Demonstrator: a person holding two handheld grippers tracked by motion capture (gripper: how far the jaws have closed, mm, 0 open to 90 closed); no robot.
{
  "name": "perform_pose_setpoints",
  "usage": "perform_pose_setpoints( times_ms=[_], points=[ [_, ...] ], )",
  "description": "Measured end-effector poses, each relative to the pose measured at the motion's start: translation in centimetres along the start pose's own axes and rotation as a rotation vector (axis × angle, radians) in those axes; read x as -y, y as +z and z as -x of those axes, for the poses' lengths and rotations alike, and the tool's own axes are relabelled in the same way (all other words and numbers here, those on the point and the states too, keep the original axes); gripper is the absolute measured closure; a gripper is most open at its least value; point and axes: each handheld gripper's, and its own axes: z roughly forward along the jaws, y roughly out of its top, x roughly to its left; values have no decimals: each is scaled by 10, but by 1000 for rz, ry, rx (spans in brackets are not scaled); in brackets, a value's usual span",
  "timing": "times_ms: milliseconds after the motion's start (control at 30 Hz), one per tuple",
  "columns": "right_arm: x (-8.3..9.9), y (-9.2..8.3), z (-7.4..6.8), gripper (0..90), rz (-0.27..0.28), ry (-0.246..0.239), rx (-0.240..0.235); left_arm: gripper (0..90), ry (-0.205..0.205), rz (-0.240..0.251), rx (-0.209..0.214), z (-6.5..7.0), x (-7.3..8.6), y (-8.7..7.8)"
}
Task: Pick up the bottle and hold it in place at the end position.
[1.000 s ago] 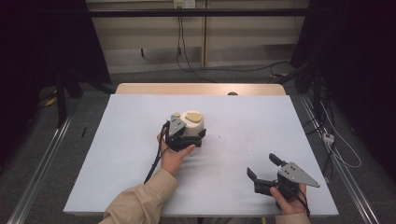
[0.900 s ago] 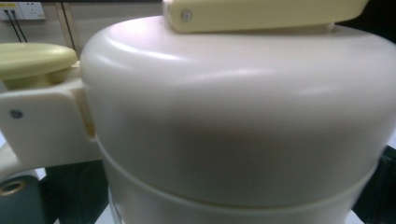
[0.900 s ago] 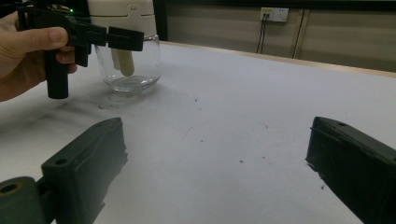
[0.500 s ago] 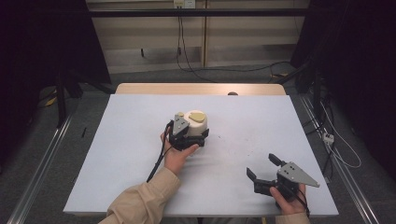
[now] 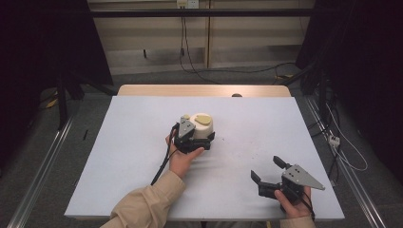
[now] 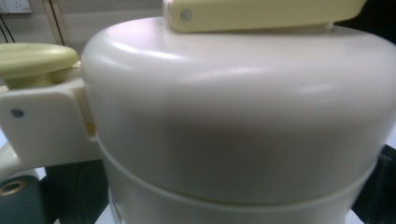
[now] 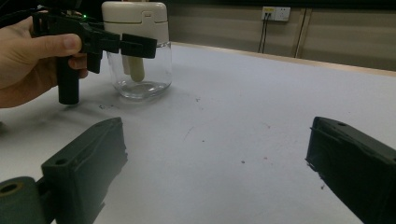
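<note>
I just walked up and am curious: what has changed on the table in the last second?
Very little: the left hand-held gripper with the cream-lidded jar has edged slightly right, its jaws staying around the jar. The right hand-held gripper stays open near the table's front edge.

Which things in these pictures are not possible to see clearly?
- Left gripper: in the high view its plate and the jar hide the fingertips, so contact is unclear.
- Jar: the left gripper view is too close and blurred; its base is cut off.
- Jar glass: in the right gripper view a jaw crosses it, so its contents are unclear.
</note>
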Motion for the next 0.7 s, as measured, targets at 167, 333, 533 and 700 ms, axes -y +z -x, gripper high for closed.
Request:
perform_pose_setpoints(
  times_ms=[167, 333, 533, 700],
  points=[
    [0, 1, 0, 39, 0, 1, 0, 51, -1, -6, 5, 1, 1, 2],
    [0, 1, 0, 40, 1, 1, -1, 51, 2, -9, 12, 3, 2, 3],
    [0, 1, 1, 40, 2, 1, -2, 51, -2, 0, 12, 4, 2, 5],
    [0, 1, 1, 39, 2, 2, -1, 52, 7, 3, 9, 5, 2, 6]
  ],
)
